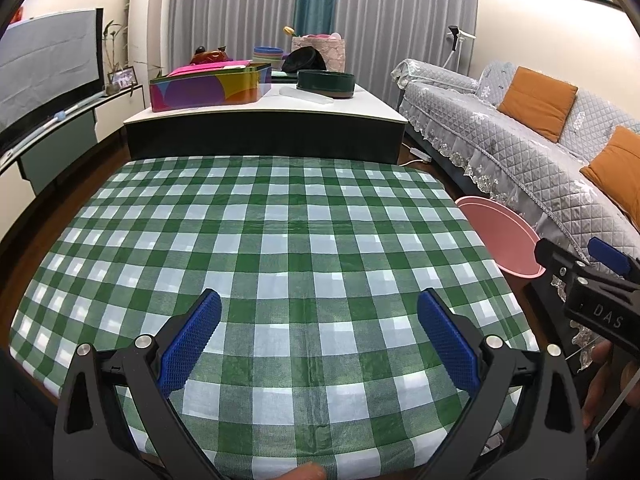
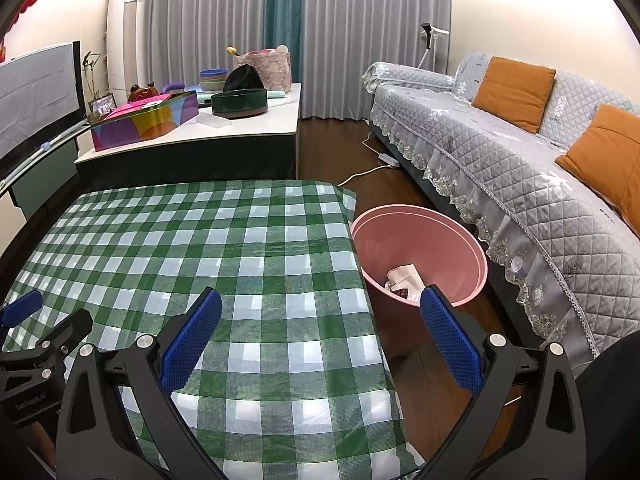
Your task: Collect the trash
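A pink bin stands on the wooden floor just beside the right edge of the bench, between it and a grey quilted sofa, and holds the trash: white paper and a small dark packet lying at the bottom. From the left wrist view only part of the bin's rim shows past the bench corner. The bench is covered by a green-and-white checked cloth with nothing lying on it. The right gripper hangs over the near right corner of the bench, its jaws spread wide and holding nothing, the right-hand finger lined up in the picture with the bin's near rim. The left gripper hangs over the near edge of the cloth, jaws equally wide apart and empty. Each gripper shows at the edge of the other's view, with part of a hand behind the right one. Beyond the bench, a low white-topped table carries a colourful box, a dark green round container and a stack of bowls. 2 orange cushions sit on the sofa, and grey curtains close off the far wall.
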`<state>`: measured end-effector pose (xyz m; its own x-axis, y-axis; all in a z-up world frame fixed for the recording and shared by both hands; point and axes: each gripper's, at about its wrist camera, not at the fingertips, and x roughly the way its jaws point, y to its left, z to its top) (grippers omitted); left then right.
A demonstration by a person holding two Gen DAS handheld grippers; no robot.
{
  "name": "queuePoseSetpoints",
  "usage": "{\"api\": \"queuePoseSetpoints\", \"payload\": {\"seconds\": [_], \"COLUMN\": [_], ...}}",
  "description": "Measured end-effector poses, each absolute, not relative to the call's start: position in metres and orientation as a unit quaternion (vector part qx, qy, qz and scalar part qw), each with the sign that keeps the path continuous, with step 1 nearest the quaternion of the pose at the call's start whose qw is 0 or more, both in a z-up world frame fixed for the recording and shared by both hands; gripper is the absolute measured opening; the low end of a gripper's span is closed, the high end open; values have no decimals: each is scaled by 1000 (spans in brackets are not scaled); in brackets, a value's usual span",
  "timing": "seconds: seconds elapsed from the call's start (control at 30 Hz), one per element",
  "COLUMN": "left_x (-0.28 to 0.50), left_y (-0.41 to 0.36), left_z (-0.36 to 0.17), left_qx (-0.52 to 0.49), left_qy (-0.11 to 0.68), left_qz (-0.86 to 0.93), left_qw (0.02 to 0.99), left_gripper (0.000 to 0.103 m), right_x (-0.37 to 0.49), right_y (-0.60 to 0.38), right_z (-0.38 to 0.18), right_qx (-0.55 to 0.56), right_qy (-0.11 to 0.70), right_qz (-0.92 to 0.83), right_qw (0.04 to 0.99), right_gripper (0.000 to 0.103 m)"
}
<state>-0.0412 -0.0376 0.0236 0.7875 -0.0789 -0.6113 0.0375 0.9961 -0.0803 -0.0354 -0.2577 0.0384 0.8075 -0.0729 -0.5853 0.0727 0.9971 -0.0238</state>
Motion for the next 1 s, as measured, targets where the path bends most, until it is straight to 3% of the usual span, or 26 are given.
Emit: {"api": "queuePoseSetpoints", "payload": {"seconds": [1.0], "left_x": [-41], "left_y": [-34], "left_z": [27], "left_qx": [-34], "left_qy": [321], "left_qz": [-27], "left_qw": [946], "left_gripper": [95], "right_x": [-36], "right_y": [-254], "right_z": [40], "right_qx": [1], "right_qy": [307], "right_qz": [-37], "right_qw": [951], "right_gripper": [98]}}
